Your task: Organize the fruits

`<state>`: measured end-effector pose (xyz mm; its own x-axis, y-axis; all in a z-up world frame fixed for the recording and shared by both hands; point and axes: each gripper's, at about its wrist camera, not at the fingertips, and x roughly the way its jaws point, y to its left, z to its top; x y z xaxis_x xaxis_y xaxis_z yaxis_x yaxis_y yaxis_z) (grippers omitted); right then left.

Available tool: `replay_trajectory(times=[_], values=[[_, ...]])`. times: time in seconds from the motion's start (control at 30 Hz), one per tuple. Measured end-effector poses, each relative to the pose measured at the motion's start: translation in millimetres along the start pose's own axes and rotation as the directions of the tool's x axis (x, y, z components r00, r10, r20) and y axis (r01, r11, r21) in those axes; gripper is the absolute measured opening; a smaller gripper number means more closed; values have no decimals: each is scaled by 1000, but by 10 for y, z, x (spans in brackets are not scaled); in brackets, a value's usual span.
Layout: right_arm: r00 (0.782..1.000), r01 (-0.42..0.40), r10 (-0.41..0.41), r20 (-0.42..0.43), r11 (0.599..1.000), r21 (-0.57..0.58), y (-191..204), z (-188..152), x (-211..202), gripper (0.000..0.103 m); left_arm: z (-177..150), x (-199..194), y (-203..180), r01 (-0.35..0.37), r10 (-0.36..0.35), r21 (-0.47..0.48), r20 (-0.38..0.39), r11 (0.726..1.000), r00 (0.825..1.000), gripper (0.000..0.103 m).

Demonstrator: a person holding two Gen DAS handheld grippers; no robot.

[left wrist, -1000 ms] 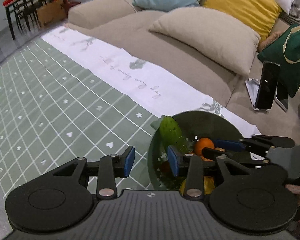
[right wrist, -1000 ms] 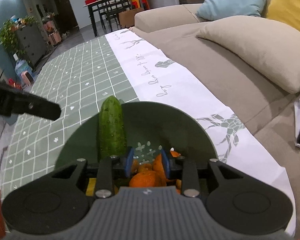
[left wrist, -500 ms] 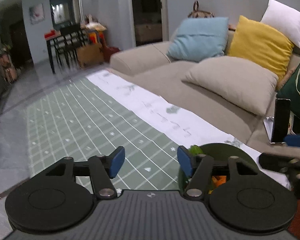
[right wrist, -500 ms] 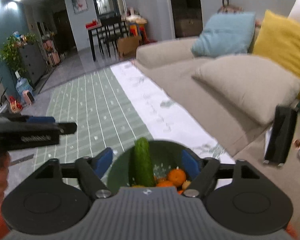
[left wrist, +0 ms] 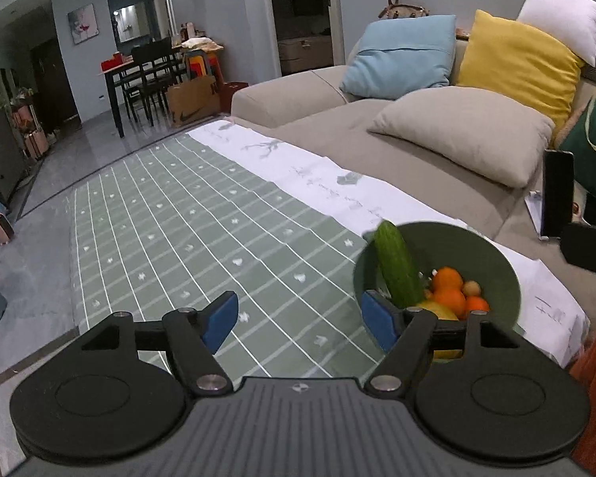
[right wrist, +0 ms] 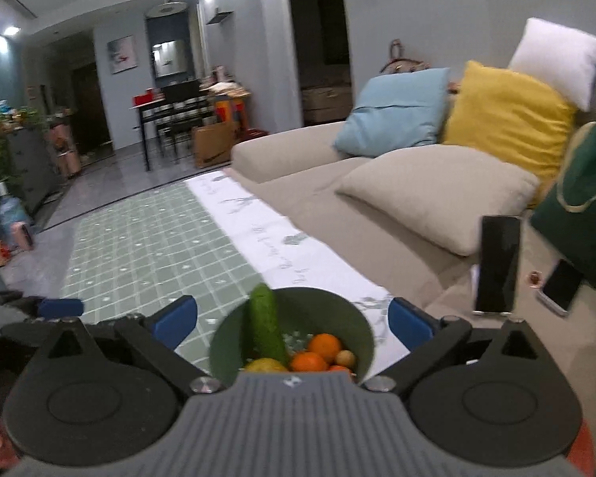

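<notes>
A dark green bowl (left wrist: 492,254) stands on the table near its white border; it also shows in the right wrist view (right wrist: 333,310). In it a cucumber (left wrist: 397,266) leans upright, beside oranges (left wrist: 449,282), a yellow fruit (left wrist: 441,312) and a small brown fruit (left wrist: 472,288). The same cucumber (right wrist: 264,328) and oranges (right wrist: 318,351) show from the right wrist. My left gripper (left wrist: 300,322) is open and empty, above the table left of the bowl. My right gripper (right wrist: 292,320) is open wide and empty, raised above and behind the bowl.
A green checked tablecloth (left wrist: 178,238) with a white border covers the table. A beige sofa (left wrist: 417,151) with several cushions runs along the right. A phone on a stand (right wrist: 496,264) and a green bag (right wrist: 580,202) sit on the sofa. A dining table (left wrist: 139,75) stands far back.
Both grippers have pulled up and back from the bowl and opened wider. The right gripper, which was down among the oranges, is now above the bowl and empty.
</notes>
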<state>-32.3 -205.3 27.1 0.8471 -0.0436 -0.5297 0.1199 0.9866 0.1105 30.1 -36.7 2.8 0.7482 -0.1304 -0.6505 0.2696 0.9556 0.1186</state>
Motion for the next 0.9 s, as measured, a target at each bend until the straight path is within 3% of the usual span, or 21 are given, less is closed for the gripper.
replay_trajectory(times=[0.17, 0.33, 0.53, 0.9], values=[[999, 25, -26, -20, 1000, -15, -20, -187, 30, 98, -133, -76, -61, 6, -6, 0, -3, 1000, 1000, 84], [999, 33, -33, -28, 999, -14, -39, -368, 92, 98, -239, -131, -77, -34, 34, 6, 7, 999, 999, 84], [999, 6, -9, -52, 999, -50, 12, -542, 135, 98, -371, -159, -5, -20, 19, -35, -26, 999, 999, 84], [999, -15, 12, -40, 998, -68, 31, -599, 151, 98, -398, -132, -1, -12, 9, -44, -54, 999, 998, 84]])
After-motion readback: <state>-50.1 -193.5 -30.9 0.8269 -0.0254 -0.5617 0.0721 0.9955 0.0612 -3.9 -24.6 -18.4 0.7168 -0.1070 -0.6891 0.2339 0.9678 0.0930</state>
